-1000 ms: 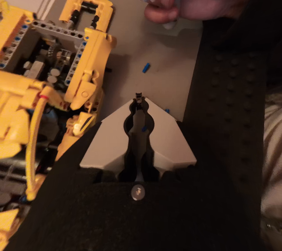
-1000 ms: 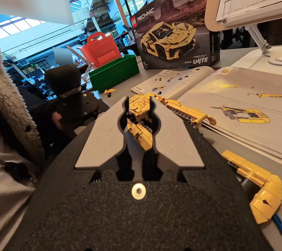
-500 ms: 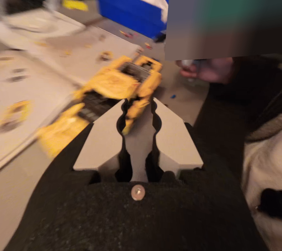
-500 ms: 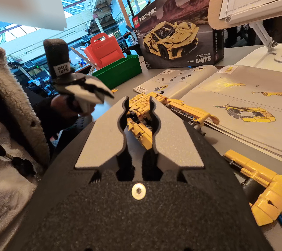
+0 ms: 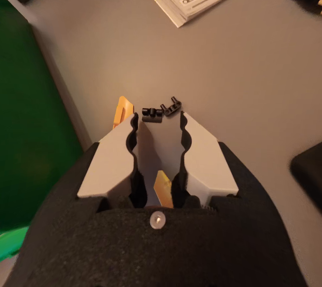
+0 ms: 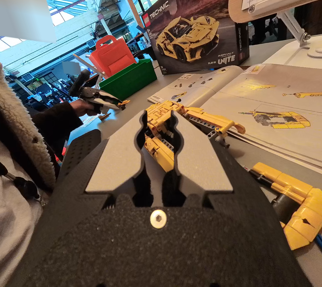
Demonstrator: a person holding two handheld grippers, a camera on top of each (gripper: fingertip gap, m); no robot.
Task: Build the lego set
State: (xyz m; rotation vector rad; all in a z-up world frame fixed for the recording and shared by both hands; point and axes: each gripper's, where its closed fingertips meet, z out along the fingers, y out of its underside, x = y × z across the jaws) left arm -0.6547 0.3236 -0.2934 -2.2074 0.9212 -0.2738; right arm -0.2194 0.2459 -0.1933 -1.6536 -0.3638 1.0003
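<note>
Car chassis [image 6: 183, 121] part-built on surface by open manual — panels still loose; left gripper [image 5: 157, 116], fingers spread, hovers over small black connectors [image 5: 151, 115]; right gripper [image 6: 158, 118] gapes, empty, near chassis.

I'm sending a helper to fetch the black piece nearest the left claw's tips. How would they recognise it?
Start at the green bin on the grey table; the left claw, open, points at two small black pieces. Take the blocky black connector, squarish with ridged knobs on top. Its neighbour, the thin black link, is slimmer, with round holes and two pins.
</note>
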